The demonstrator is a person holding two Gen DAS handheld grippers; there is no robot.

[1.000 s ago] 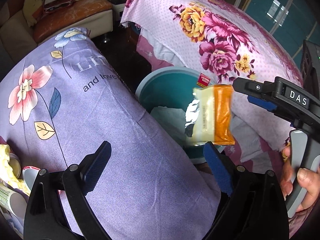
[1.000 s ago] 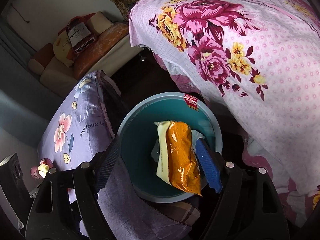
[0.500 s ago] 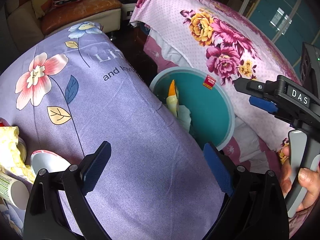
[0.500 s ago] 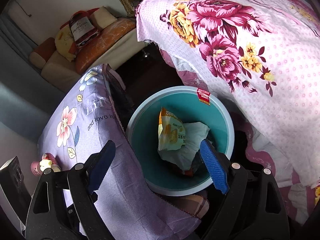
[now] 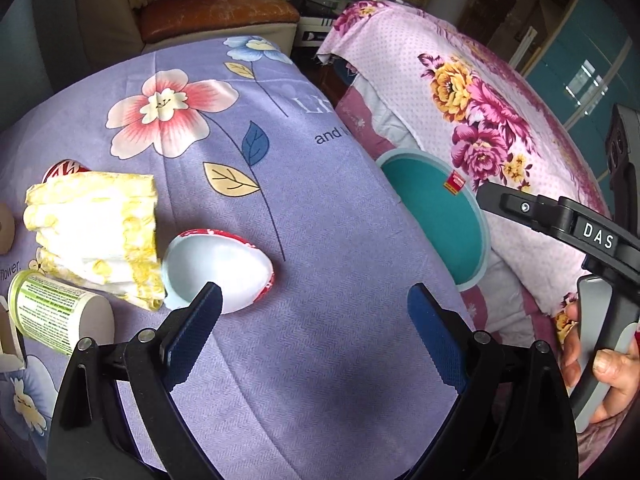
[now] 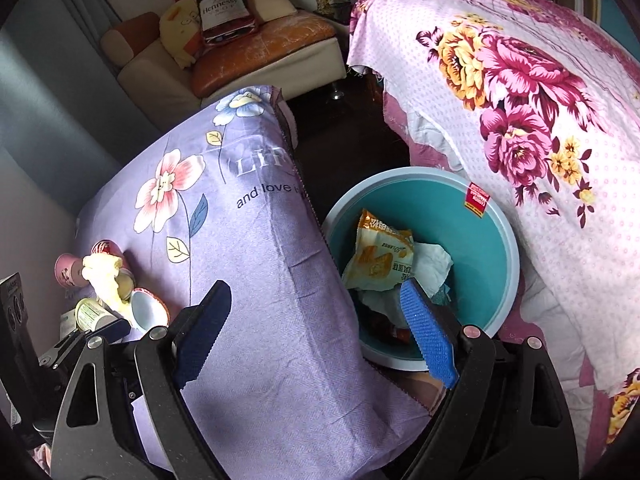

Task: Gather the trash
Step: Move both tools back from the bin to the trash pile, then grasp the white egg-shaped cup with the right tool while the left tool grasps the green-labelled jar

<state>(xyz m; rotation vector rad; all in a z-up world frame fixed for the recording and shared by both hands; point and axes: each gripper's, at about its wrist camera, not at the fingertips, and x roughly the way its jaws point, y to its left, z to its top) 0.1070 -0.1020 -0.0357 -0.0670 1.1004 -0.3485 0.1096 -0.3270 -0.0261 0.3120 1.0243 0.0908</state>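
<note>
Surface (image 5: pixel 328 320): draped in a lilac cloth printed with flowers, leaves and lettering; it fills the centre of the left wrist view and the lower left of the right wrist view.

Trash on the surface, left side of the left wrist view: a crumpled yellow-and-white wrapper (image 5: pixel 96 236); a squashed red-and-white paper cup (image 5: pixel 218 268) touching its right edge; a green-labelled cylindrical container (image 5: pixel 56 312) lying on its side at lower left; a red-patterned item behind the wrapper, mostly hidden.

Teal bin (image 6: pixel 480 240): stands in the gap between the surface and a bed under a pink floral cover (image 6: pixel 540 120). It holds an orange snack packet (image 6: pixel 378 256), white crumpled paper (image 6: pixel 432 266) and darker scraps beneath.

Left gripper (image 5: pixel 312 316): jaws spread wide, empty, above the lilac cloth, its left finger just in front of the paper cup.

Right gripper (image 6: pixel 316 332): jaws wide apart, empty, over the edge of the surface and the bin's near rim.

Room: a cream sofa with an orange seat cushion (image 6: pixel 260 48) at upper left, a bottle-printed bag (image 6: pixel 224 8) on it; teal cabinet doors at far right of the left wrist view.
</note>
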